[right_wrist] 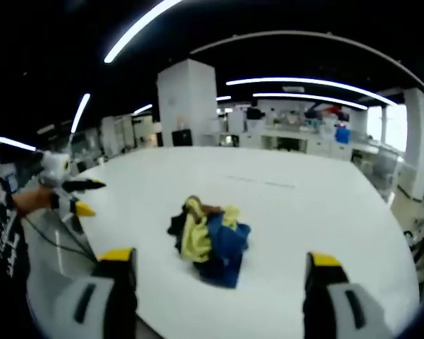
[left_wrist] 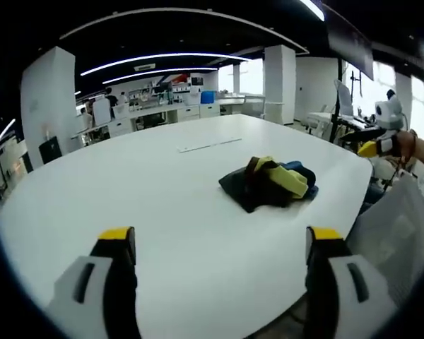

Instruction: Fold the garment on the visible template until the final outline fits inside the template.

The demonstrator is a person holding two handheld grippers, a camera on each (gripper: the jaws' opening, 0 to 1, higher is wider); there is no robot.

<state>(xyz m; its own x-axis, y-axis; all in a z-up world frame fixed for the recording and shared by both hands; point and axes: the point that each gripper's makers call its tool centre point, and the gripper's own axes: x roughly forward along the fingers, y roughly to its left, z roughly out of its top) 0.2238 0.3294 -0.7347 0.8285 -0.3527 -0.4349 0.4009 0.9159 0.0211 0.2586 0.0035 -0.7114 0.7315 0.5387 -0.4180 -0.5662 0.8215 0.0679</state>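
Right gripper view: crumpled garment on white table, gripper held above near edge.

The right gripper (right_wrist: 215,265) has its jaws spread wide apart, with nothing between them; the fingertips (right_wrist: 117,254) are yellow. The garment (right_wrist: 208,239) lies bunched in a heap of yellow, blue and dark fabric on the white table (right_wrist: 304,212), ahead of the jaws and clear of them. The left gripper (right_wrist: 78,198) enters from the left, held in a person's hand (right_wrist: 32,200) off the table edge, well apart from the garment. Its jaws stand apart.
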